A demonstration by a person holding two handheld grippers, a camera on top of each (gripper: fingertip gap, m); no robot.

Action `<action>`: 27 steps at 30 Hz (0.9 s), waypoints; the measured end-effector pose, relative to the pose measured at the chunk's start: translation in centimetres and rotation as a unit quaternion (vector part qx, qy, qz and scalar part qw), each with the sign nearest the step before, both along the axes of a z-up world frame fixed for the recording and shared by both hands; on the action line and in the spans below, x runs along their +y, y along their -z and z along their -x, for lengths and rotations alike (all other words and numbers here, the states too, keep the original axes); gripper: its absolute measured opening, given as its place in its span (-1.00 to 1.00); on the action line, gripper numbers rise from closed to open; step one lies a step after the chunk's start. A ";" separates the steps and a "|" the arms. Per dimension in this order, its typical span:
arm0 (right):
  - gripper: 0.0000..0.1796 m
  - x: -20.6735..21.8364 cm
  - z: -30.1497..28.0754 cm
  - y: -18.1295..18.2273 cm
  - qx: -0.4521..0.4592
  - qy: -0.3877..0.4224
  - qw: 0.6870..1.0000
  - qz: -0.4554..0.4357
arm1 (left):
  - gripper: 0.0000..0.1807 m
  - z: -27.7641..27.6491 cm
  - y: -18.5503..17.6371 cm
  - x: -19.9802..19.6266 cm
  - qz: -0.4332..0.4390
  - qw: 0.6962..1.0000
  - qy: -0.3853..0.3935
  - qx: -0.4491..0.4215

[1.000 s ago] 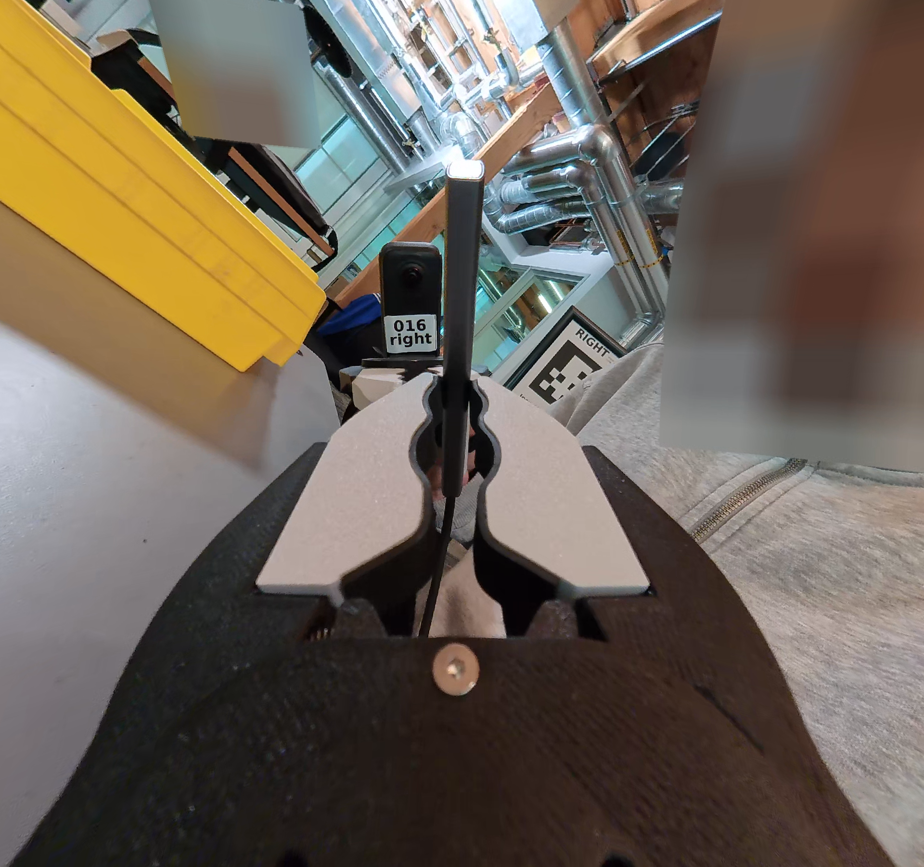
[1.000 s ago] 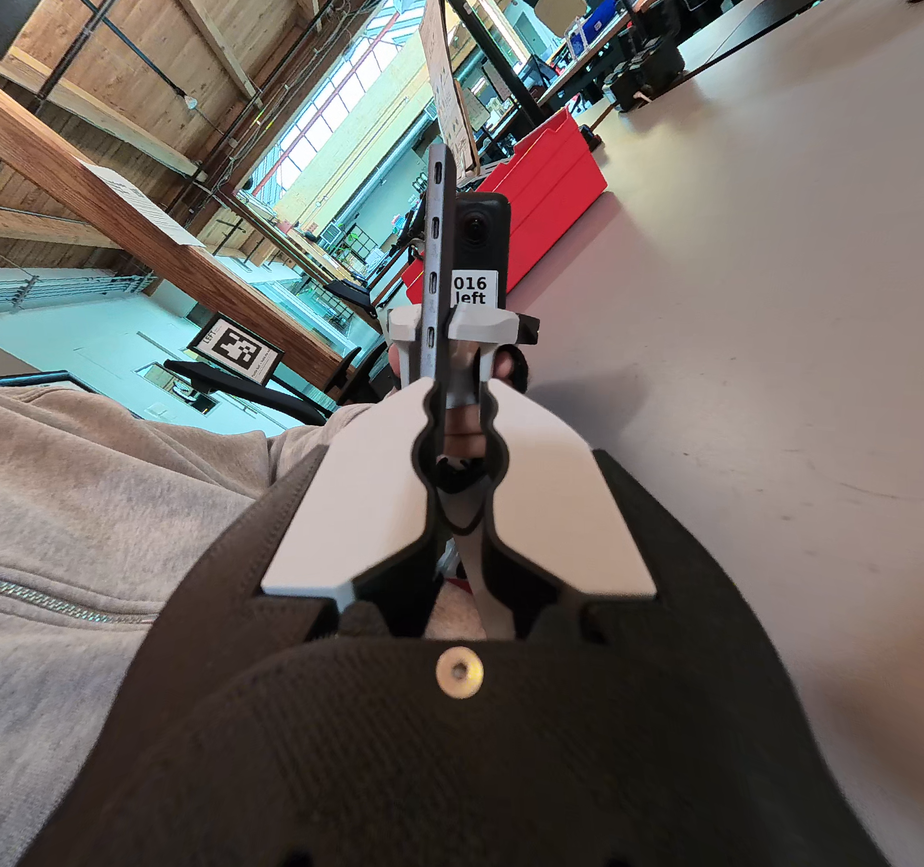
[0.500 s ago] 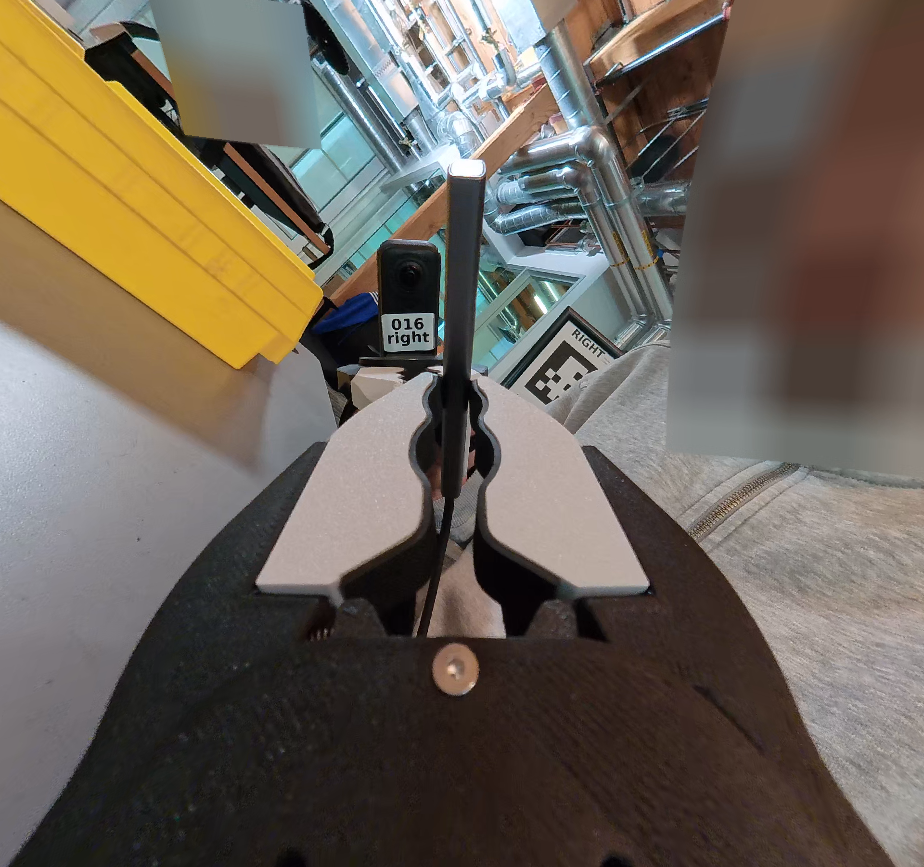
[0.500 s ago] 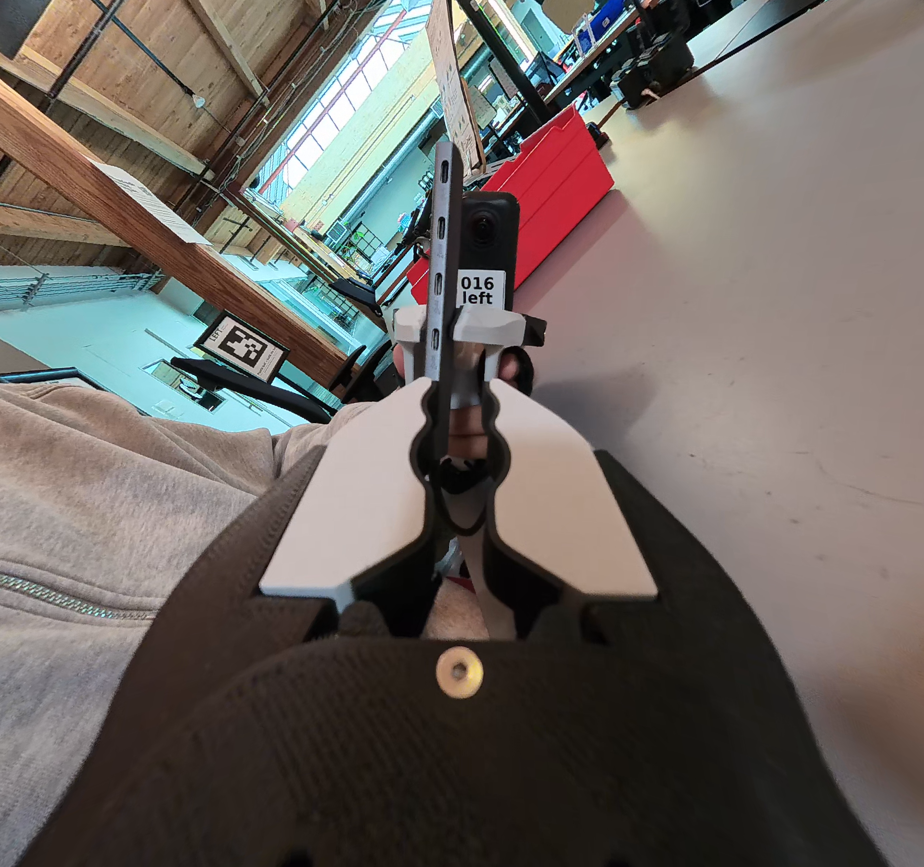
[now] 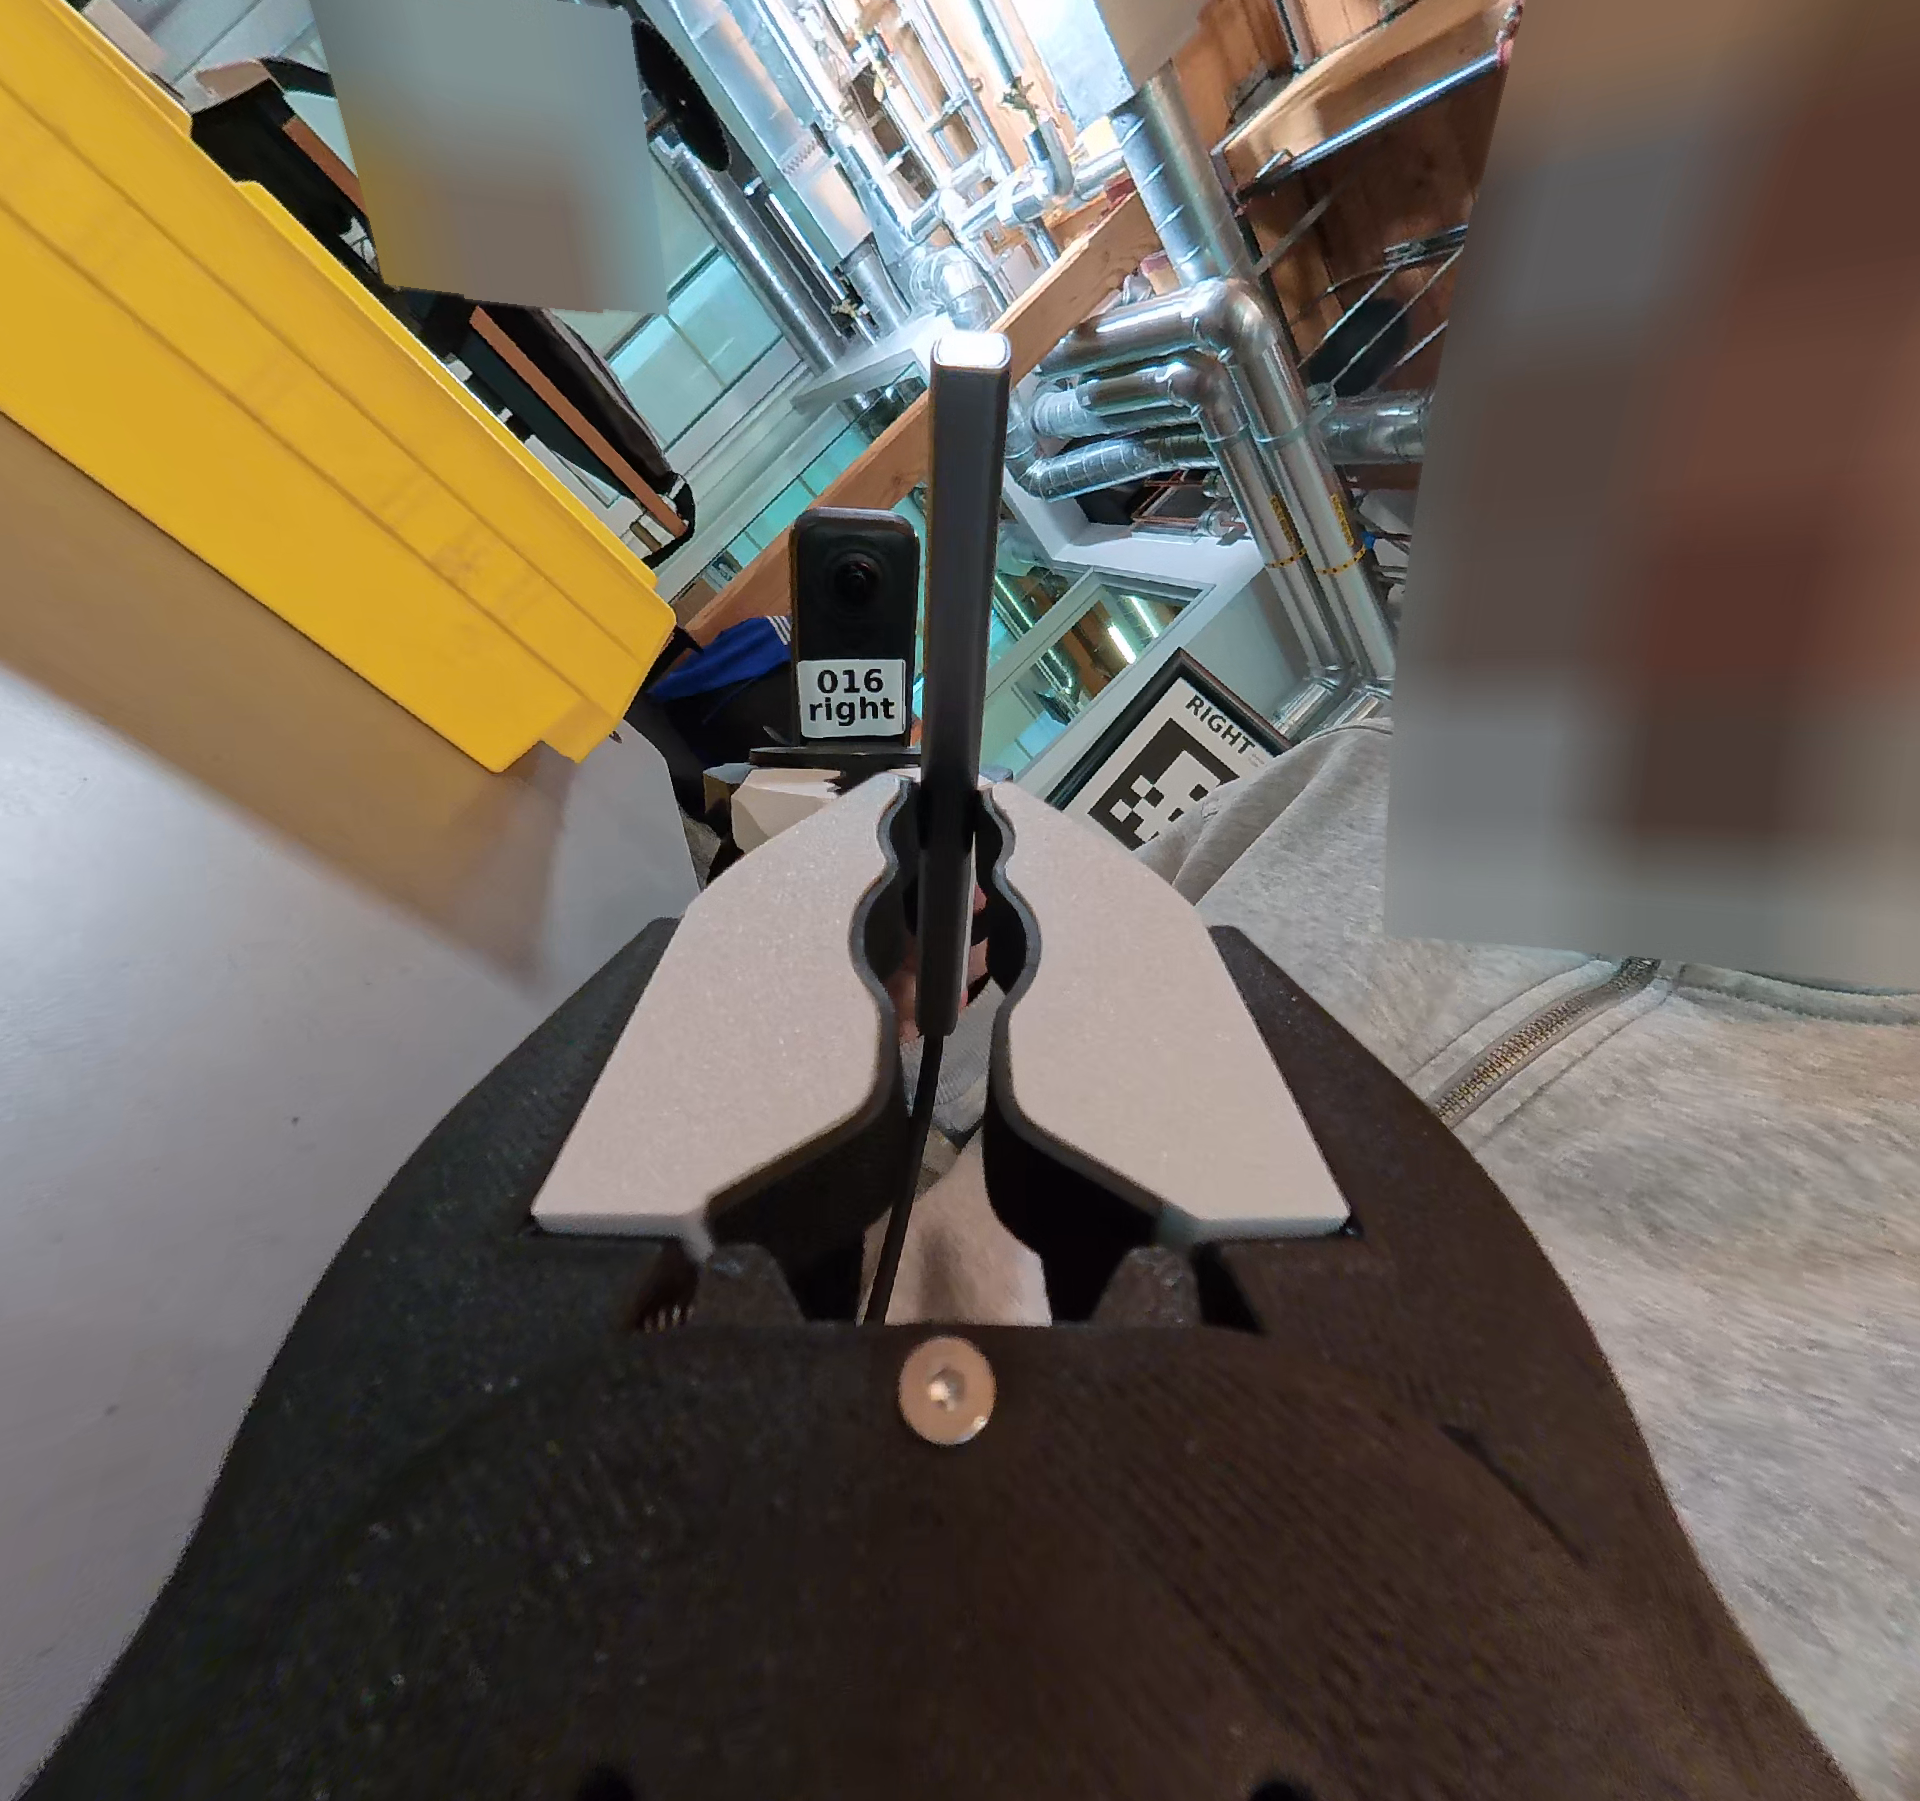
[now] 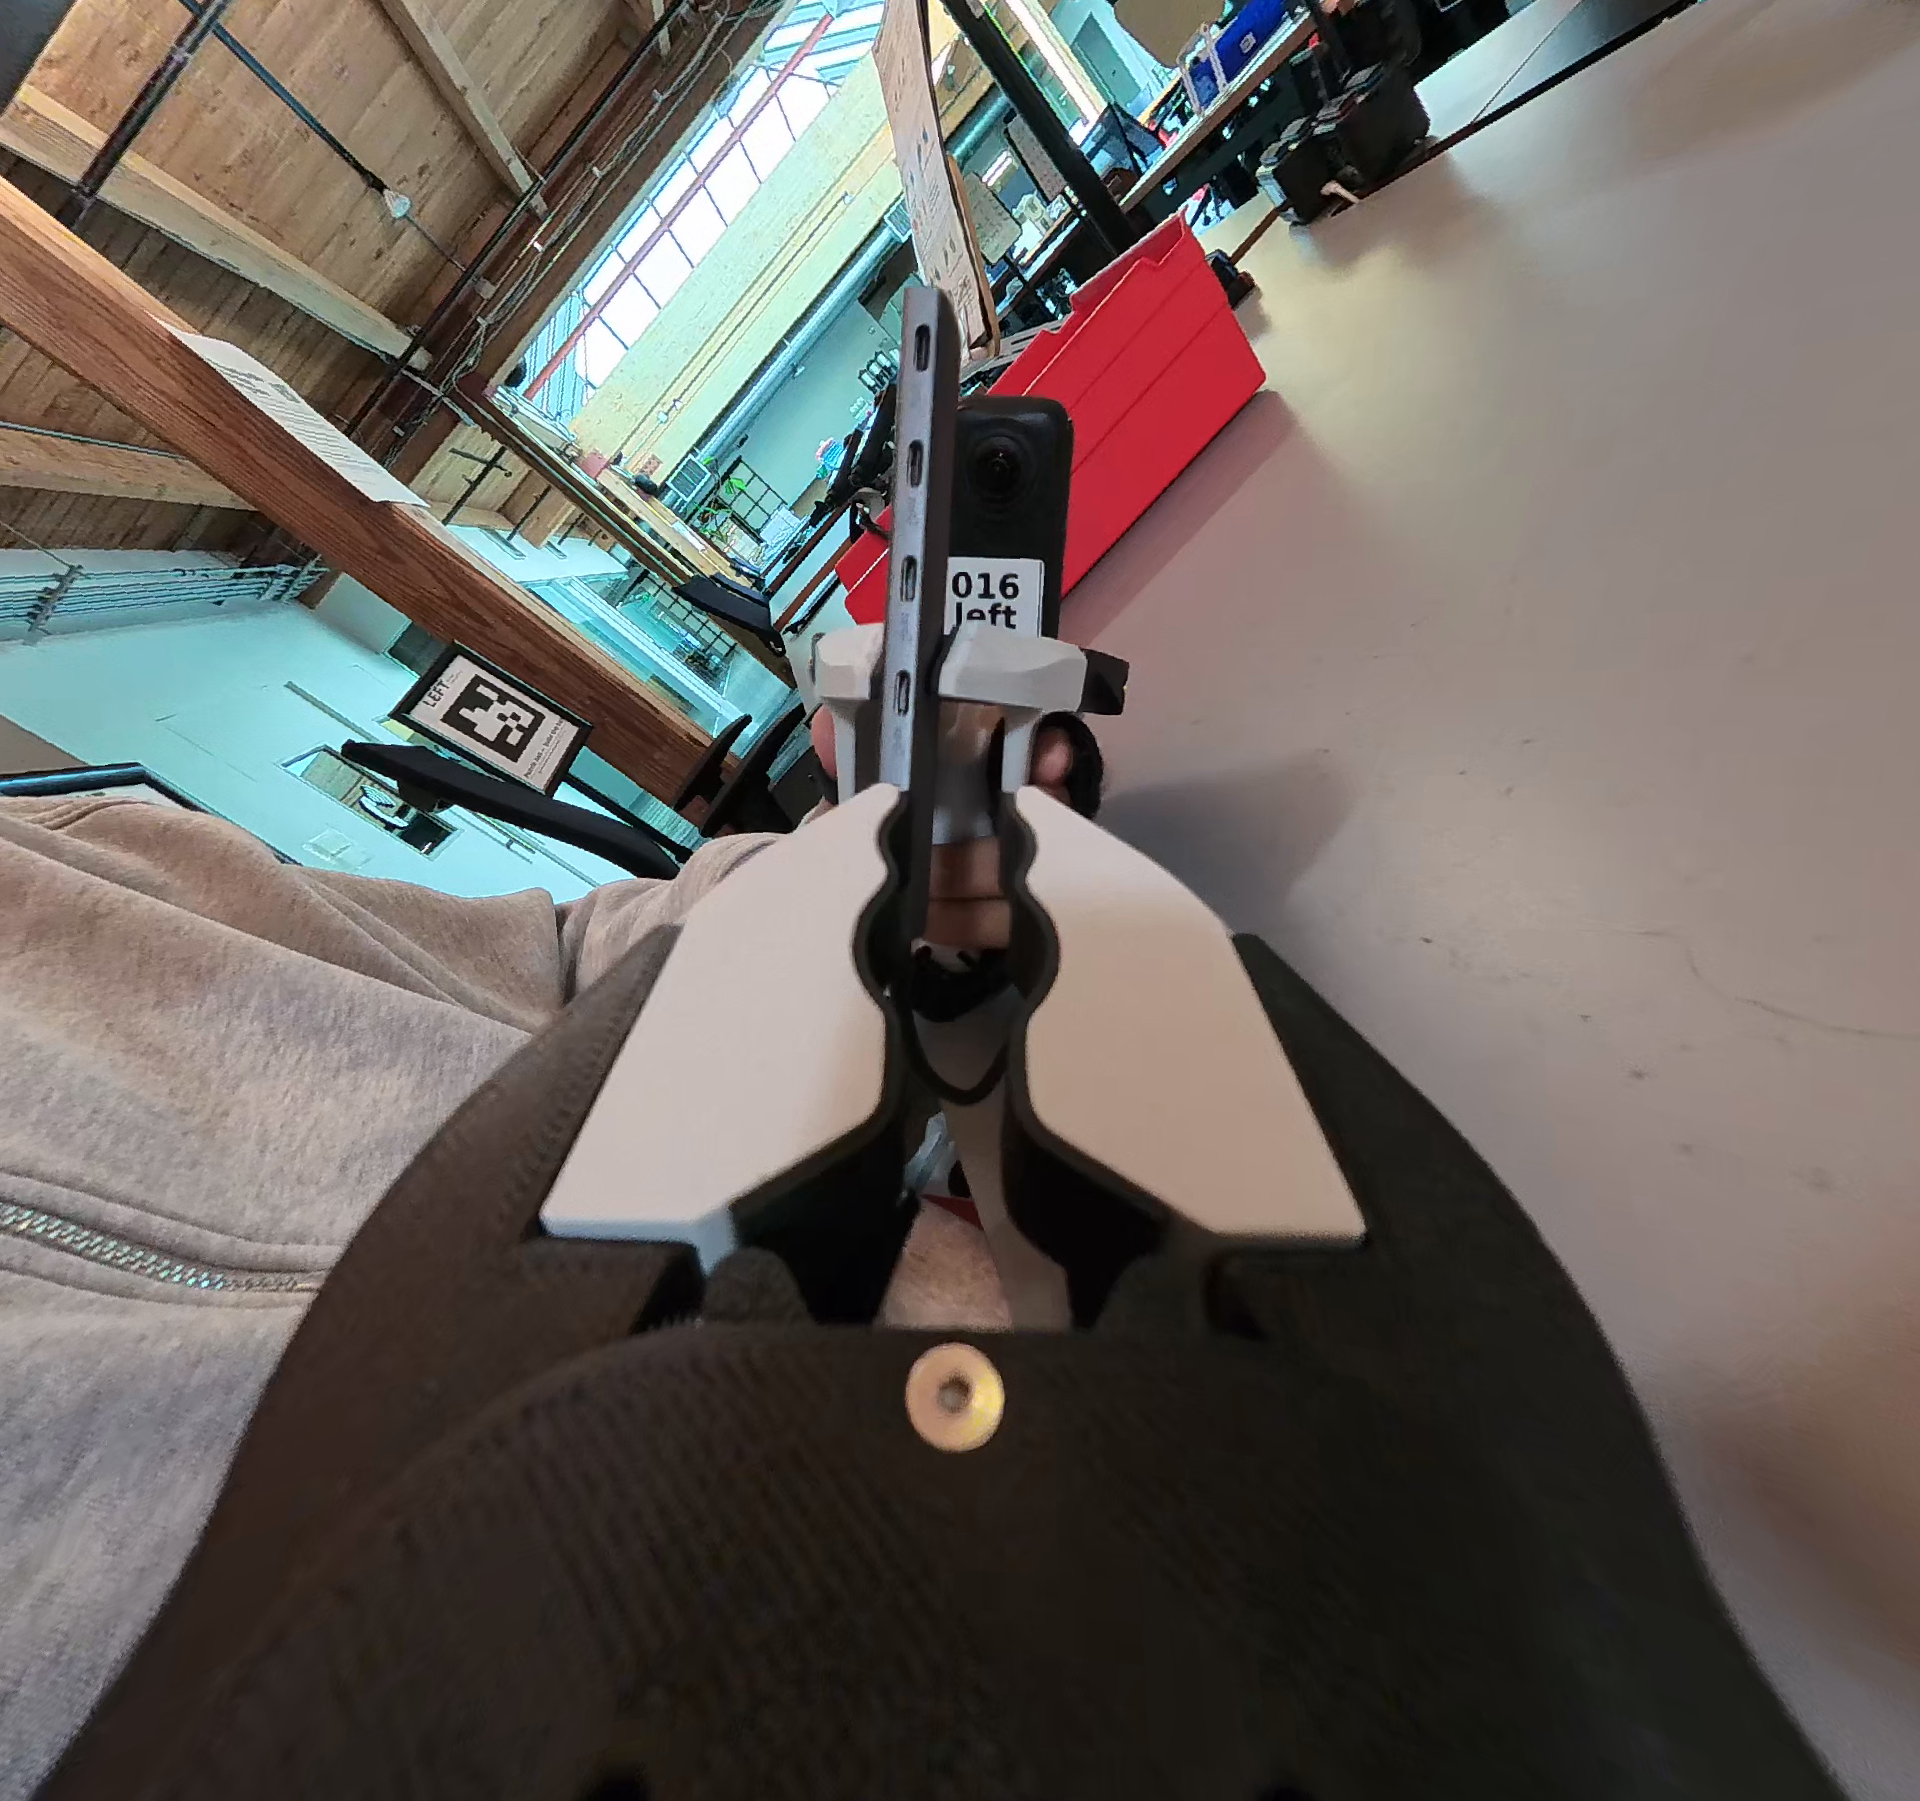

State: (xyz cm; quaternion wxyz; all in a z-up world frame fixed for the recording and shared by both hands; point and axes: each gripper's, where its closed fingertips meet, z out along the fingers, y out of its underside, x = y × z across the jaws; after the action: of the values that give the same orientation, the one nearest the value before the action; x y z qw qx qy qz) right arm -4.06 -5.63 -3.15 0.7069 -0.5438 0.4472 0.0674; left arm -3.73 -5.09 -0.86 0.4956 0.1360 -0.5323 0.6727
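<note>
Field notes, both wrist views, as I read them from my station.

My left gripper (image 5: 943, 821) is clamped on a slim grey hub (image 5: 964, 608), a flat bar seen edge-on that stands up out of the fingertips. A thin black cable (image 5: 912, 1159) leaves the hub's lower end and runs back between the fingers toward the gripper body. Just behind the hub sits the right gripper's camera (image 5: 854, 598) with a white label on it.

My right gripper (image 6: 954, 816) is pinched on the same hub (image 6: 920, 525) from the opposite side. From here I see the hub's narrow edge with a row of small slot-shaped ports. The left gripper (image 6: 940, 676) shows farther up the bar, its pale fingertips closed on either side of it. So the hub is held in the air between both grippers, off the surface.

Around it:
- Yellow bin (image 5: 312, 421) on the grey surface (image 5: 208, 1024), left of the hub in the left view, well apart from it.
- Red bin (image 6: 1132, 380) on the surface (image 6: 1558, 712) beyond the left gripper in the right view.
- Grey zip sweatshirt (image 6: 208, 1076) of the person close beside both grippers.
- A black-and-white marker board (image 5: 1174, 775) behind, near the sweatshirt.
</note>
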 end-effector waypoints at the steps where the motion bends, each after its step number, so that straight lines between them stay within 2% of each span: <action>1: -0.83 -0.1 0.0 0.0 -0.001 0.002 1.000 0.001 | -0.88 -0.1 0.0 0.0 0.000 1.000 -0.001 0.002; 10: -0.85 -1.3 -0.7 -0.2 -0.007 0.034 0.999 0.001 | -0.89 -1.6 0.0 0.5 -0.003 1.000 -0.030 -0.003; 17: -0.86 -1.0 -1.9 0.0 -0.097 0.080 0.982 0.138 | -0.88 -7.0 1.2 2.6 -0.046 0.991 -0.118 -0.037; 21: -0.84 2.8 -2.5 -1.1 -0.155 0.035 0.968 0.194 | -0.90 -10.1 1.2 4.0 -0.038 0.989 -0.143 -0.025; 24: -0.82 7.6 -3.0 -3.4 -0.206 -0.030 0.957 0.204 | -0.88 -11.3 0.9 4.8 -0.019 0.987 -0.161 0.001; 27: -0.79 13.2 -3.6 -6.0 -0.268 -0.103 0.931 0.226 | -0.88 -11.6 0.9 4.9 -0.012 0.987 -0.159 0.012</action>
State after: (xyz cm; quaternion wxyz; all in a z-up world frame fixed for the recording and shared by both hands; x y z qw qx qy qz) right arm -0.47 7.60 2.86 0.6483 -0.7298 0.1862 -0.1115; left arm 7.87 -0.24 -1.76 0.3875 0.2325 -0.5058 0.7348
